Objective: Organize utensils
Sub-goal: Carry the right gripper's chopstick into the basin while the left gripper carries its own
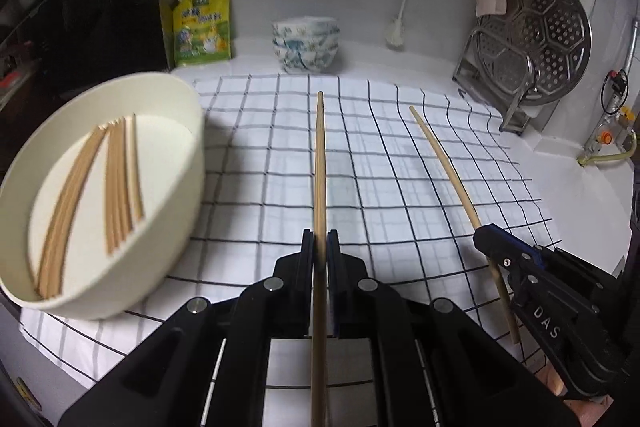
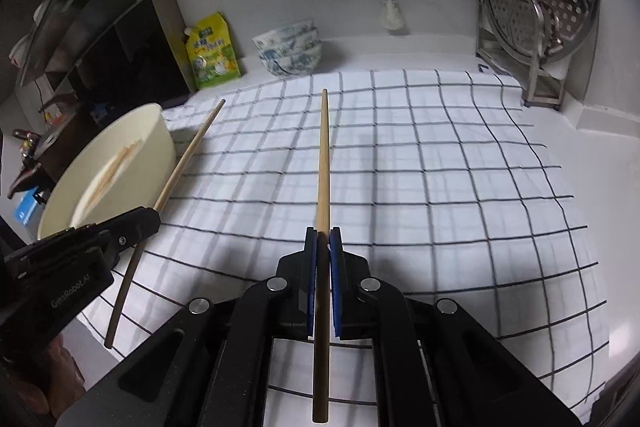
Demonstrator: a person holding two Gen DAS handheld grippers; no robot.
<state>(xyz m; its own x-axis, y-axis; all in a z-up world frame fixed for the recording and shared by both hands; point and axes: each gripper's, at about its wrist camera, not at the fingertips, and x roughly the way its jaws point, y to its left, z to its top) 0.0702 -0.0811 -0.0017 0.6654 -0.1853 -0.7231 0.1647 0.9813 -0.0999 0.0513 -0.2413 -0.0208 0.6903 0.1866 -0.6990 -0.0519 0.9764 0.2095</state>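
Left wrist view shows the left gripper (image 1: 320,247) clamping one chopstick (image 1: 319,163) beside the cream bowl (image 1: 176,187) at left, while only the right view shows the right gripper (image 2: 323,245) pinching its own chopstick (image 2: 323,163).

**Colours and patterns on the tabletop**

Cloth (image 1: 400,163): white, black grid lines. Basin (image 1: 176,195): cream. Chopsticks (image 1: 319,163) (image 2: 323,163): pale tan wood. Left gripper (image 1: 319,247) and right gripper (image 2: 323,247): black, blue pads. Stacked bowls (image 1: 306,43): white, blue-green floral print. Pouch (image 1: 202,25): yellow-green. Steamer tray (image 1: 536,35): silver, perforated.
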